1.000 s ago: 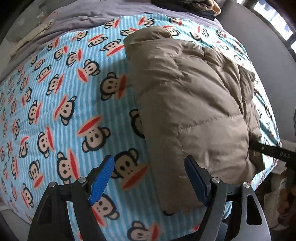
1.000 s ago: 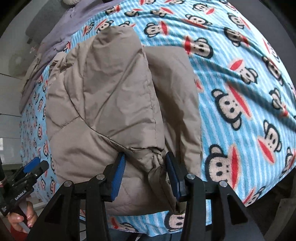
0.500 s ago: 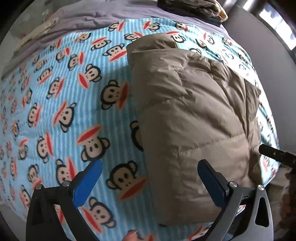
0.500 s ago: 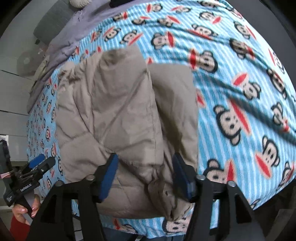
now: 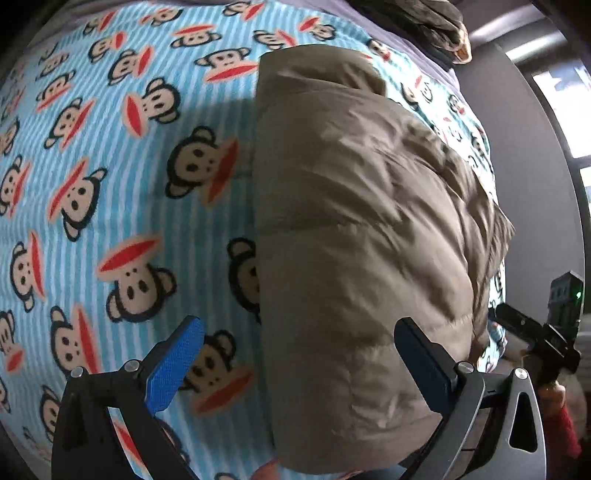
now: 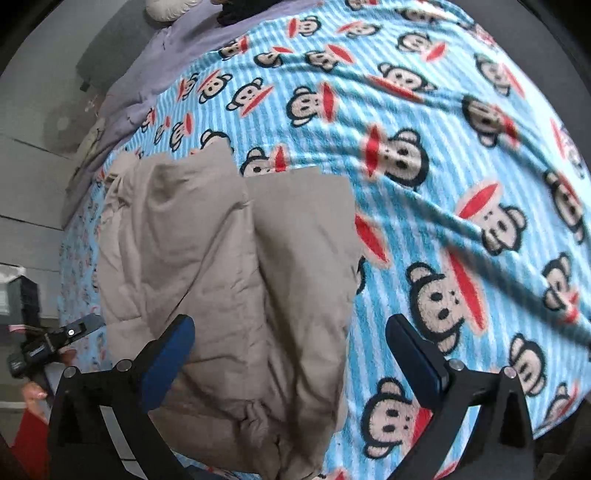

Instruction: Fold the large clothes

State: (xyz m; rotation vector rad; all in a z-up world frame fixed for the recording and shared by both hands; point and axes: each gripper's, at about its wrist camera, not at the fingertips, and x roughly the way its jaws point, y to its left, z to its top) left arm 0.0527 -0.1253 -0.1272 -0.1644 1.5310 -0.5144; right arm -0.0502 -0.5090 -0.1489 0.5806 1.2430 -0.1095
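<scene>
Left gripper [image 5: 299, 354] jaws wide apart, blue pads, nothing clamped between them. Tan puffer jacket [image 5: 362, 236] lies folded in a long bundle on a blue striped monkey-print blanket [image 5: 110, 166]; its near end sits under the gap, nearer the right finger [image 5: 421, 362]. Left finger [image 5: 177, 365] over bare blanket. Right gripper [image 5: 535, 336] visible at right edge, off the jacket. Dark clothes pile [image 5: 424, 18] at top, on a purple sheet.

Left tongs [image 5: 299, 354] spread wide and empty, right tongs [image 6: 290, 350] opening (nothing gripped), both angled downward
</scene>
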